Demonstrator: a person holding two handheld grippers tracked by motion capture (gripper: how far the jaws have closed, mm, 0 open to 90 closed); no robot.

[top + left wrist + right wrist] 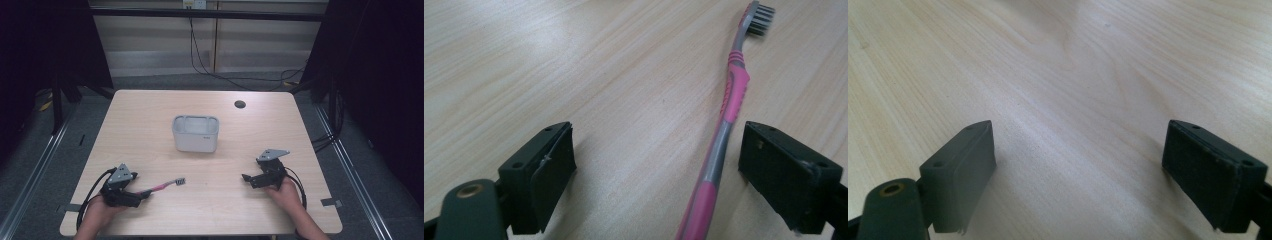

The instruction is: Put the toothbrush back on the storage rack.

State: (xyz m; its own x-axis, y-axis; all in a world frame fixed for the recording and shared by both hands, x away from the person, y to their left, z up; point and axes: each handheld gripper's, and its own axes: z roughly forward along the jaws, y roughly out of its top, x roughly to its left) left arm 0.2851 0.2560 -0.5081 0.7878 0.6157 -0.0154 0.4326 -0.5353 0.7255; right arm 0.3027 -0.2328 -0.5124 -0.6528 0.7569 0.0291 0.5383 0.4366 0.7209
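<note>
Tabletop (pixel 150 115): container (pixel 195 133) at centre. Toothbrush (pixel 162 186) lies near-left, handle end between the wide-apart jaws of the left gripper (pixel 142 196), nearer one jaw. Right gripper (pixel 248 179) near-right, well apart from both.

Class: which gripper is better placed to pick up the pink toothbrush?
Left. The left gripper has open jaws either side of the toothbrush handle; the right gripper sits apart over bare table.
</note>
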